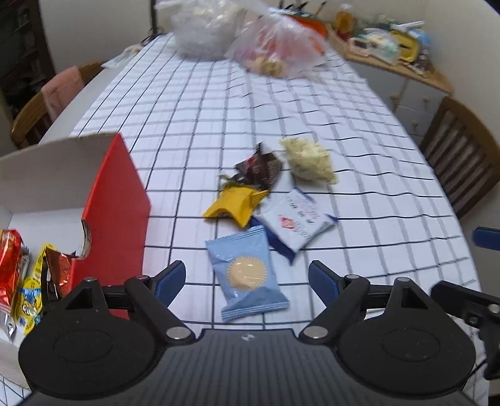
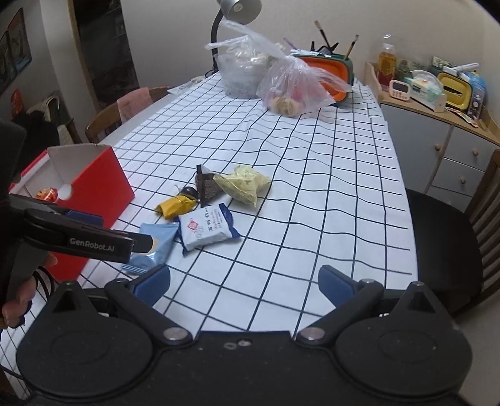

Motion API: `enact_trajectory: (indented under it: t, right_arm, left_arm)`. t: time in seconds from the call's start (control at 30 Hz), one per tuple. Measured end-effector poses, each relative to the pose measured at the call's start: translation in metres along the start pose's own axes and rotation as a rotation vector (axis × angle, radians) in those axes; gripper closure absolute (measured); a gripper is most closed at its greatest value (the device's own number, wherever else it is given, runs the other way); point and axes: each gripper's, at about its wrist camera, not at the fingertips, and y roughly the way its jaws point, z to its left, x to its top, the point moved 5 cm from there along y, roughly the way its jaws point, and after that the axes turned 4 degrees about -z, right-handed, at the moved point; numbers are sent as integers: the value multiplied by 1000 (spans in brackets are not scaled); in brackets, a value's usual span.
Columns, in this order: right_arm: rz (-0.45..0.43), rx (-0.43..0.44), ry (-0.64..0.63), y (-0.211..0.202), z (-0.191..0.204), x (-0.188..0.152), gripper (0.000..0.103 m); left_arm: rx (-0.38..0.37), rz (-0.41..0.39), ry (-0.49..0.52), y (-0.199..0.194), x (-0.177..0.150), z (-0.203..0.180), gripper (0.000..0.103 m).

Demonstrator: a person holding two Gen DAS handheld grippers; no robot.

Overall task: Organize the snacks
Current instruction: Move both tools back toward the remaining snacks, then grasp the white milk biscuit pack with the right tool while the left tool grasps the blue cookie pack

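Writing: "GenRobot.AI" reads in white along the side of the left tongs [image 2: 137, 246]; the white-and-blue packet [image 2: 207, 231] carries Chinese print and a red emblem, too small to read.
Loose snacks: five lie in a cluster on the checked tabletop [image 2: 312, 203] — a light blue packet [image 1: 248, 274] with a round biscuit picture, the white-and-blue packet, a yellow packet [image 1: 234, 204], a dark brown packet [image 1: 259, 168] and a pale yellow packet [image 1: 309, 162].
Box: a red box [image 1: 115, 203] with a white inside stands open just left of the cluster (several wrappers already in it, a red foil one [image 1: 9, 265] among them).
Left tongs: wide, nothing between the blue pads, above the light blue packet.
Right tongs [image 2: 247, 284]: wide and empty, over bare cloth near the table's near edge.
Behind: two clear plastic bags [image 2: 293, 84], an orange tub [image 2: 328, 71] and a grey lamp [image 2: 239, 9] at the far end.
Around: wooden chairs at both sides, one with a pink towel [image 2: 134, 103]; a cluttered cabinet [image 2: 437, 134] on the right.
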Motion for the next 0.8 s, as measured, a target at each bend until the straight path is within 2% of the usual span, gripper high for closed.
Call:
enact_trajectory:
  t: [0.4, 0.5, 0.7, 0.8]
  right_arm:
    - [21, 61, -86, 52, -6, 15, 2]
    - [30, 72, -113, 62, -3, 16, 2]
    - [42, 108, -171, 76, 6, 17, 3]
    - [49, 124, -191, 84, 10, 18, 3]
  left_arm:
    - [43, 89, -59, 44, -8, 7, 18]
    - [52, 107, -66, 50, -10, 7, 25]
    - [63, 103, -37, 53, -13, 4, 29]
    - [60, 95, -36, 50, -12, 4, 40]
